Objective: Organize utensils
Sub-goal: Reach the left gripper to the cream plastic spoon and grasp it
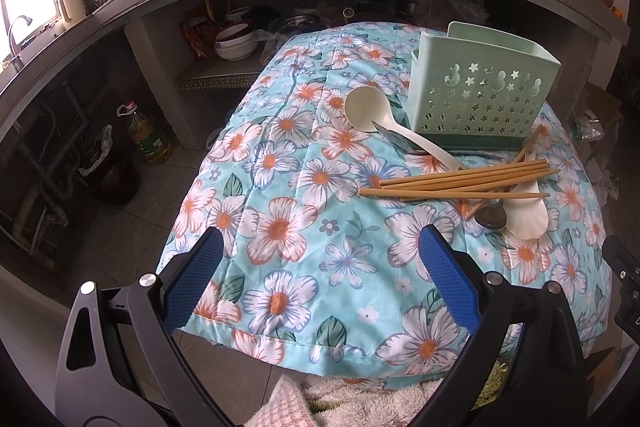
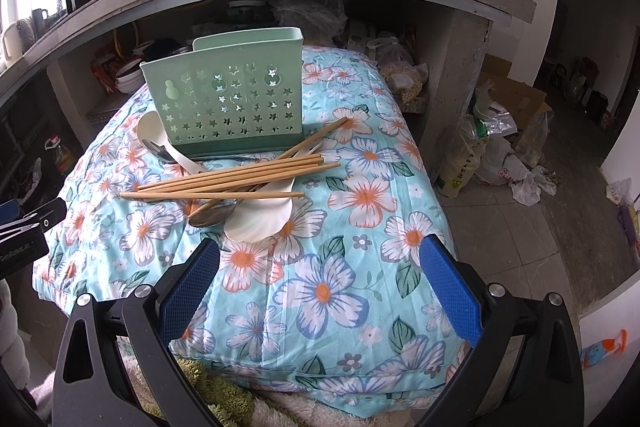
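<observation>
Bare floral turquoise cloth (image 2: pixel 320 291) is lying open between the near edge and the heap of tan wooden chopsticks (image 2: pixel 240 175). The perforated mint-green plastic holder (image 2: pixel 224 99) is standing just behind, blocking the far side, its open top facing upward.

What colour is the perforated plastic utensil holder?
Mint green utensil holder with star-shaped cutouts and a darker green base; clearest in the right wrist view.

I see a soft blue flowered cover (image 2: pixel 360 291). On it stands a green holder (image 2: pixel 228 99). Chopsticks (image 2: pixel 240 175) and spoons (image 2: pixel 256 223) lie piled beside it.
</observation>
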`<action>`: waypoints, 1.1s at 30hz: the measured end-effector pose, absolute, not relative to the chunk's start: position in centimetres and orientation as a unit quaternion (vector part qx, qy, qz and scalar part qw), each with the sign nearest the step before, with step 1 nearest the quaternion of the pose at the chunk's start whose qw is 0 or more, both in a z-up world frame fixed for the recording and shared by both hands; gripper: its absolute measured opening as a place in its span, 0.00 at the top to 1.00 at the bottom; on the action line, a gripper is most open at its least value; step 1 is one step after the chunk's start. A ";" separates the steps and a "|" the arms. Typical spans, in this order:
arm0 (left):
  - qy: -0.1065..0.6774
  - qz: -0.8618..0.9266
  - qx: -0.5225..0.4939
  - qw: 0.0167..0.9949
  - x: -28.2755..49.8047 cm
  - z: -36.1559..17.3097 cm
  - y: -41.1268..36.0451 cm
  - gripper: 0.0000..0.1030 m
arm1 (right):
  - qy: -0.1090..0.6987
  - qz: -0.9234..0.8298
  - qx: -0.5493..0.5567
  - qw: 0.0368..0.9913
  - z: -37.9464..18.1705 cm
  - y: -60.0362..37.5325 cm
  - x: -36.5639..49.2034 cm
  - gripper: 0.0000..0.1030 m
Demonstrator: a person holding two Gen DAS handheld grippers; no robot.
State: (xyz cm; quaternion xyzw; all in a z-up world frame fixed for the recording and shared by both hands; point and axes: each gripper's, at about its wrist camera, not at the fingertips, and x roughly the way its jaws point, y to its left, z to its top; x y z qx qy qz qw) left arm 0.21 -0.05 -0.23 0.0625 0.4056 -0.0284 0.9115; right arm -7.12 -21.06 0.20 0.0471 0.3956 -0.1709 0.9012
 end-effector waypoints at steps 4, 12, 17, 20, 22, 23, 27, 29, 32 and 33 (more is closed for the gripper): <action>0.420 -0.031 0.067 0.904 1.3 -1.2 -0.5 0.09 | 0.410 -0.175 0.055 0.894 -0.7 -21.4 -6.7 0.05; 0.443 -0.065 0.076 0.891 4.7 -3.2 -1.9 0.09 | 0.417 -0.196 0.064 0.886 -1.6 -22.0 -5.0 0.05; 0.443 -0.086 0.065 0.890 7.8 -4.0 -1.7 0.09 | 0.423 -0.193 0.069 0.883 -2.2 -22.0 -3.5 0.05; 0.447 -0.107 0.051 0.887 10.0 -4.4 -1.3 0.09 | 0.425 -0.180 0.071 0.884 -2.6 -21.7 -2.3 0.05; 0.438 -0.123 0.036 0.890 11.3 -4.3 -0.9 0.09 | 0.423 -0.167 0.068 0.888 -2.7 -21.3 -1.4 0.05; 0.432 -0.131 0.029 0.892 11.9 -4.2 -0.7 0.09 | 0.421 -0.159 0.065 0.890 -2.7 -21.0 -1.0 0.05; 0.401 -0.162 0.007 0.902 14.0 -3.6 0.4 0.09 | 0.415 -0.128 0.046 0.900 -2.8 -19.5 0.6 0.05; 0.391 -0.172 -0.004 0.904 15.4 -3.4 1.0 0.09 | 0.418 -0.119 0.040 0.900 -2.9 -18.7 1.2 0.05; 0.390 -0.191 -0.031 0.900 17.9 -3.4 2.2 0.11 | 0.423 -0.112 0.044 0.898 -3.3 -18.3 1.9 0.05; 0.394 -0.203 -0.043 0.895 18.7 -3.5 2.4 0.13 | 0.425 -0.112 0.046 0.897 -3.4 -18.2 2.1 0.05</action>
